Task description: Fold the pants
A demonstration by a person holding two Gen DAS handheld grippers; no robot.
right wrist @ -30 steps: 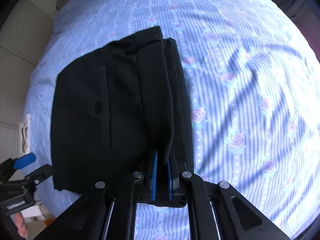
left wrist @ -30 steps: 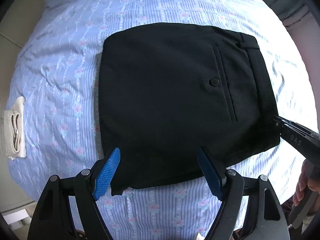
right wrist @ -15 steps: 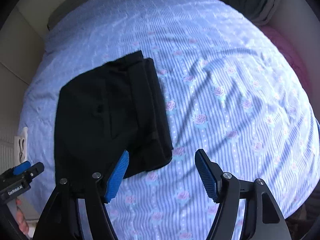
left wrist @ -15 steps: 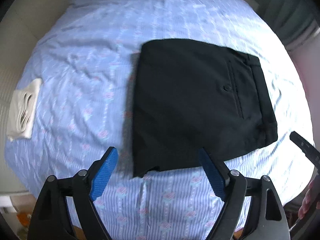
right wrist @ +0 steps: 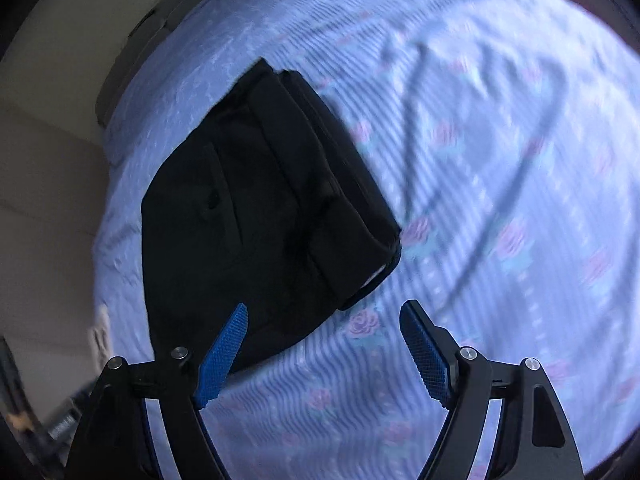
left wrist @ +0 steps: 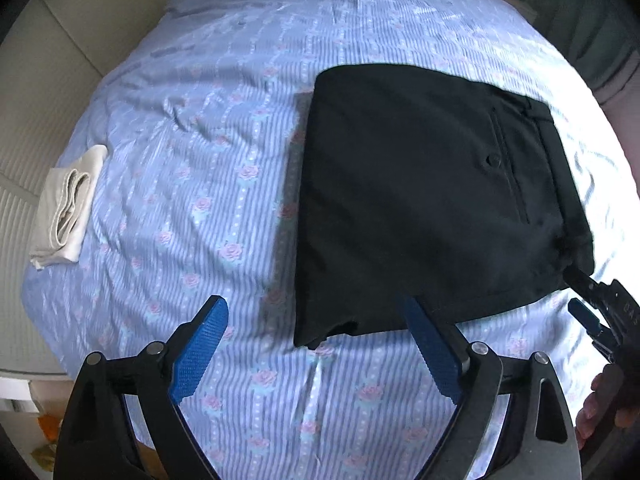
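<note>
Now your left gripper (left wrist: 316,344) gapes wide, holding nothing. Your right gripper (right wrist: 324,350) likewise. Folded black pants (left wrist: 420,200) lie on the floral bedsheet (left wrist: 192,168).

We get bright daylight washing out the bedsheet (left wrist: 168,184) at the right edge of the left wrist view, glare there. The right wrist view is smeared with motion blur, long shadows crossing the sheet. Fisheye bending and dark vignette ring both pictures.
</note>
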